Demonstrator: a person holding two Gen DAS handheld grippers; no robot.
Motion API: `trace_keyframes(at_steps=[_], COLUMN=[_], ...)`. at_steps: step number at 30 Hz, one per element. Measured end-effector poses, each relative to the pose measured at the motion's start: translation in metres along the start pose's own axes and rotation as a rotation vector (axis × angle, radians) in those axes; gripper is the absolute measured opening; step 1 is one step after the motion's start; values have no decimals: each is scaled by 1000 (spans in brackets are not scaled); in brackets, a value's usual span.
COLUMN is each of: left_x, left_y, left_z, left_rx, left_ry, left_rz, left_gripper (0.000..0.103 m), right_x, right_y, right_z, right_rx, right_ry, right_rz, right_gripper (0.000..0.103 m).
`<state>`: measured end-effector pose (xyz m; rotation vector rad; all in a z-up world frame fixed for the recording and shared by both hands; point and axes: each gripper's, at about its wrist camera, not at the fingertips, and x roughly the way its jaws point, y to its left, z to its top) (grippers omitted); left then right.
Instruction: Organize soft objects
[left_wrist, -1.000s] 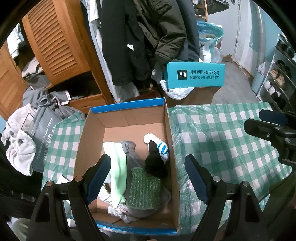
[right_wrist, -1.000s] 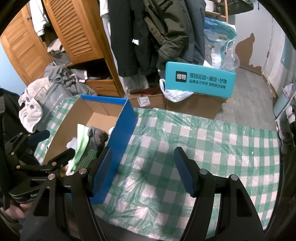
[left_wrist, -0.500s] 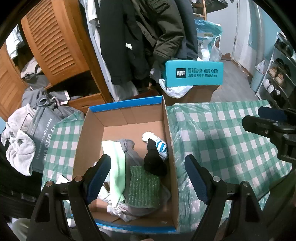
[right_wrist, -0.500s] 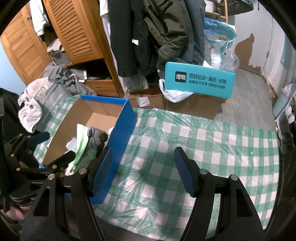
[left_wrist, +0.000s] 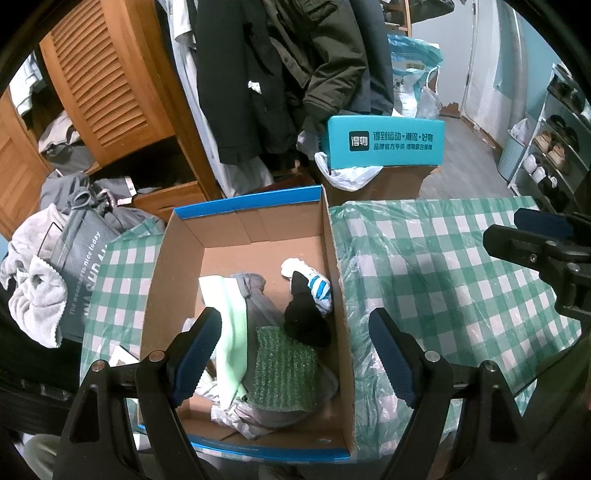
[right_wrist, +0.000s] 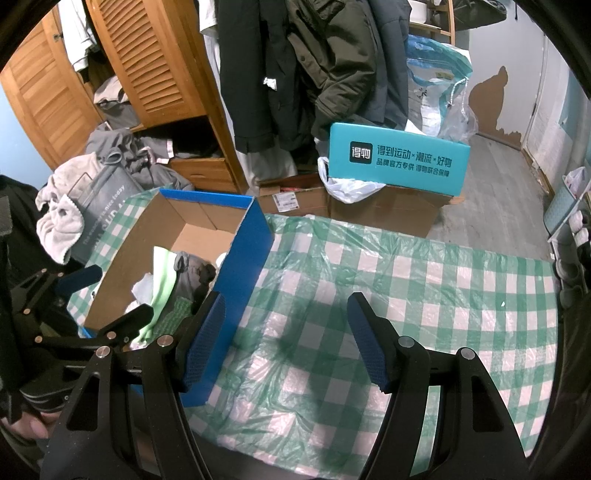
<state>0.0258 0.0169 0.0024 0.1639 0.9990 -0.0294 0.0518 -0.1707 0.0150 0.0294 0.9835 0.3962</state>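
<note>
Soft items (left_wrist: 273, 343) in box (left_wrist: 243, 221), under open left claw (left_wrist: 295, 347).

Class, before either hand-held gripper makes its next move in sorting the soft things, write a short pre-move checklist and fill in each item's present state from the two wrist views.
1. Left hand-held gripper open and holding nothing: ok.
2. Right hand-held gripper open and holding nothing: ok.
3. Cardboard box open at the top, so the way in is free: ok.
4. Soft things lie inside the box: green textured cloth, black sock, striped sock, pale green cloth: ok.
5. Checked tablecloth under the right hand-held gripper holds a soft thing to pick: not ok, none shows.
6. More things buried beneath the pile in the box: cannot tell.
</note>
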Motion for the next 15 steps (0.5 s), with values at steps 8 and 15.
trace_keyframes(at_steps=[8,15], left_x=[0,1], left_y=[0,0], left_z=[0,1], left_rx=[1,-2], left_ry=[-3,4], left_rz=[1,3], left_gripper=[83,83], right_x=[0,0], right_y=[1,0], right_z=[-1,0], right_rx=[-2,-1], right_ry=[1,1], right_rz=[0,0], right_gripper=[69,69])
